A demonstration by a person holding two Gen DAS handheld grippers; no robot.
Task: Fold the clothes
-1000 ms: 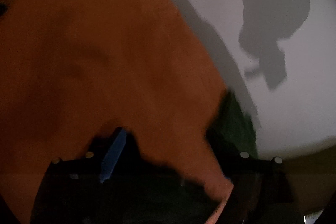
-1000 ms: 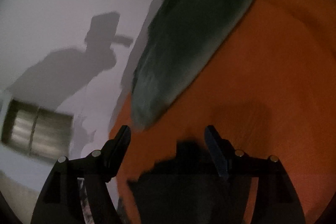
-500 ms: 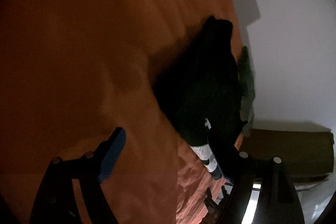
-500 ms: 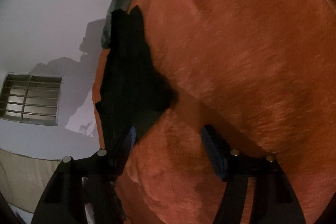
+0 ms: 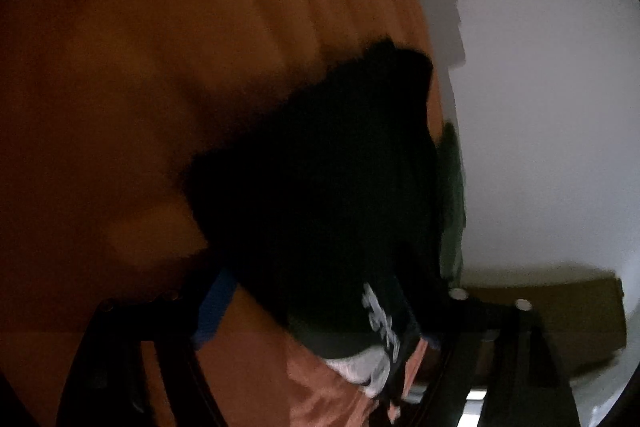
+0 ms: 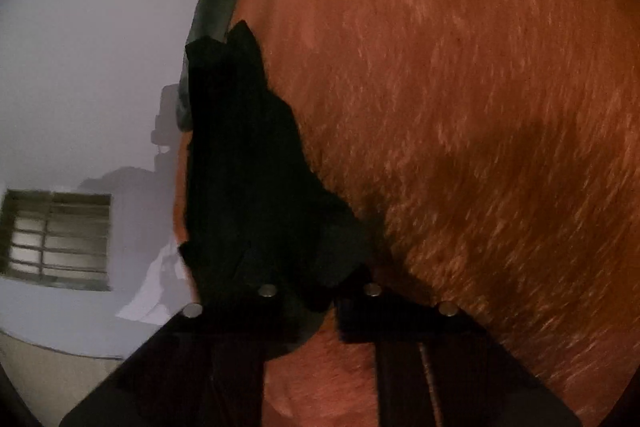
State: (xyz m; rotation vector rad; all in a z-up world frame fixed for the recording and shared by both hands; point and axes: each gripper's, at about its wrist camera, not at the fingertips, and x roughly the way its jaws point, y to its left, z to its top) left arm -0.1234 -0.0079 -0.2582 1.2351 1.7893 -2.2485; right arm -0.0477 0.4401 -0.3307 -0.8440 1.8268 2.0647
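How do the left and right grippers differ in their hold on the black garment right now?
The right gripper has just closed its jaws tight on an edge of the black garment; the left gripper has been closing but stands wider, with bulkier fabric between its fingers. Both rest over the orange blanket.

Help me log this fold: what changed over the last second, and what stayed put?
Both grippers came down onto the black garment on the orange blanket. The right gripper has just closed on its edge; the left gripper has been closing around it, grip unclear. The blanket stayed spread.
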